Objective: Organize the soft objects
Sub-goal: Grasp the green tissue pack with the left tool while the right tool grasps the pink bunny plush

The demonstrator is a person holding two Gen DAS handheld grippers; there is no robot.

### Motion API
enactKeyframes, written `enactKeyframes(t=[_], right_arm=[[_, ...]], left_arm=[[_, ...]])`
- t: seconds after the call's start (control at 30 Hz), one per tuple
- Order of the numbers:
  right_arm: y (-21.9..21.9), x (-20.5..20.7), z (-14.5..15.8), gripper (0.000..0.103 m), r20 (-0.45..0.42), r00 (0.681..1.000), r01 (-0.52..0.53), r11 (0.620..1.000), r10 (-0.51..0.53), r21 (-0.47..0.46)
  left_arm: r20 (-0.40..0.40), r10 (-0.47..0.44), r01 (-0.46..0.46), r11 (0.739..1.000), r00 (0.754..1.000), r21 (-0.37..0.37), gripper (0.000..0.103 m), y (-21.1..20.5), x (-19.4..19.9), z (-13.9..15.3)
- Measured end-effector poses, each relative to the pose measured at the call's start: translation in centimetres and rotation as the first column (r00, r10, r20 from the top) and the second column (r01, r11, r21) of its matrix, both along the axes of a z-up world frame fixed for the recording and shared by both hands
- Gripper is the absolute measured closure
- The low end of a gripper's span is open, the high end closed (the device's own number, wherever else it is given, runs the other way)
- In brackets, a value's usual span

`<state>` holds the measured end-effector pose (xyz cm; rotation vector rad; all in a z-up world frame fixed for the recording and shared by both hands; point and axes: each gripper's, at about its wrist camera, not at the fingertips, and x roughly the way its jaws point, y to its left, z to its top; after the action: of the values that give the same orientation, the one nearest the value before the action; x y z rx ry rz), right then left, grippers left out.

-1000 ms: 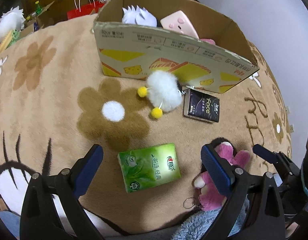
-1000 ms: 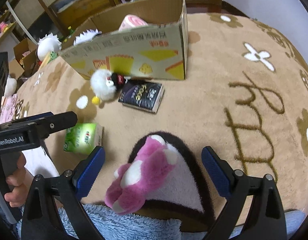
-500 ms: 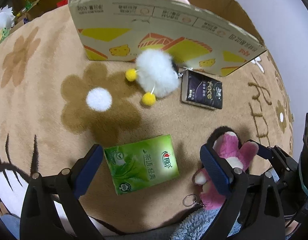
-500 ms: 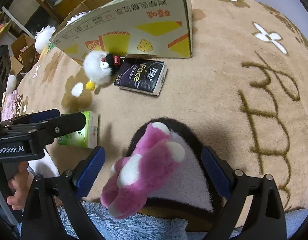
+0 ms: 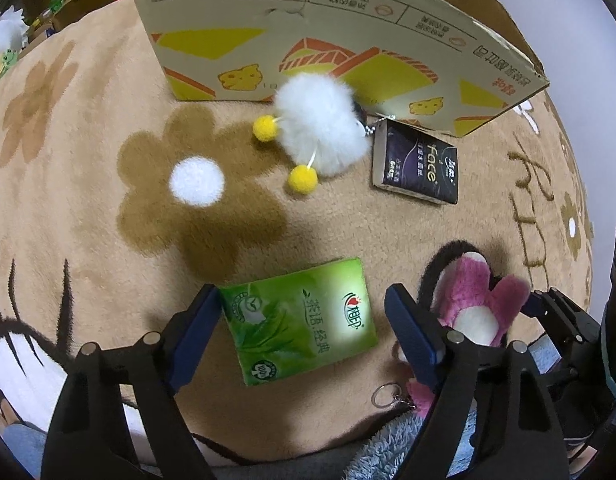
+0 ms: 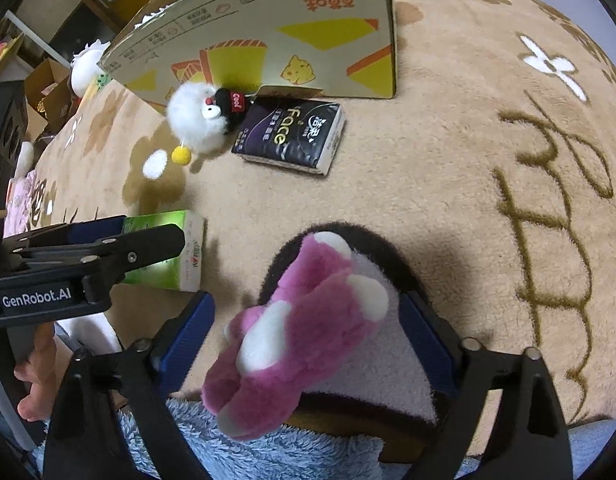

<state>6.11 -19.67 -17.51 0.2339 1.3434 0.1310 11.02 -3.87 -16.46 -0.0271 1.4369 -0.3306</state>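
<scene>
A green tissue pack (image 5: 297, 320) lies on the brown plush rug between the open fingers of my left gripper (image 5: 303, 334); the left finger is close to its edge. It also shows in the right wrist view (image 6: 171, 252). A pink plush toy (image 6: 299, 332) with a key ring lies between the open fingers of my right gripper (image 6: 308, 340), untouched; it also shows in the left wrist view (image 5: 474, 304). A white fluffy toy (image 5: 318, 124) with yellow pom-poms and a dark tissue pack (image 5: 418, 162) lie in front of the cardboard box (image 5: 348, 32).
The rug (image 5: 87, 160) has flower patterns. A light blue fleece (image 6: 267, 452) lies at the near edge. Cluttered boxes and a white plush (image 6: 85, 64) sit beyond the rug on the far left. A wall stands to the right.
Both grippers have moved forward and down. The left gripper's fingers now straddle the green tissue pack. The right gripper has come lower around the pink plush.
</scene>
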Motion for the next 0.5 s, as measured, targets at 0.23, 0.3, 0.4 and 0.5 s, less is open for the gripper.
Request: enactKeyframes(t=[0.23, 0.3, 0.4, 0.5], right_arm=[[0.1, -0.1, -0.5, 0.026, -0.025, 1.000, -0.008, 1.000, 0.008, 0.004], [0.2, -0.1, -0.5, 0.026, -0.025, 1.000, -0.008, 1.000, 0.008, 0.003], [0.3, 0.0, -0.5, 0.026, -0.025, 1.000, -0.009, 1.000, 0.009, 0.003], [0.3, 0.0, -0.5, 0.026, -0.028, 1.000, -0.010, 1.000, 0.010, 0.002]], left_arm=[[-0.015, -0.007, 0.007, 1.000, 1.000, -0.001, 0.021, -0.4, 0.0, -0.4], [-0.023, -0.011, 0.011, 1.000, 1.000, 0.000, 0.021, -0.7, 0.0, -0.6], [-0.038, -0.019, 0.019, 1.000, 0.999, 0.004, 0.020, -0.9, -0.1, -0.9], [-0.051, -0.028, 0.029, 0.999, 0.998, 0.015, 0.020, -1.4, -0.1, -1.3]])
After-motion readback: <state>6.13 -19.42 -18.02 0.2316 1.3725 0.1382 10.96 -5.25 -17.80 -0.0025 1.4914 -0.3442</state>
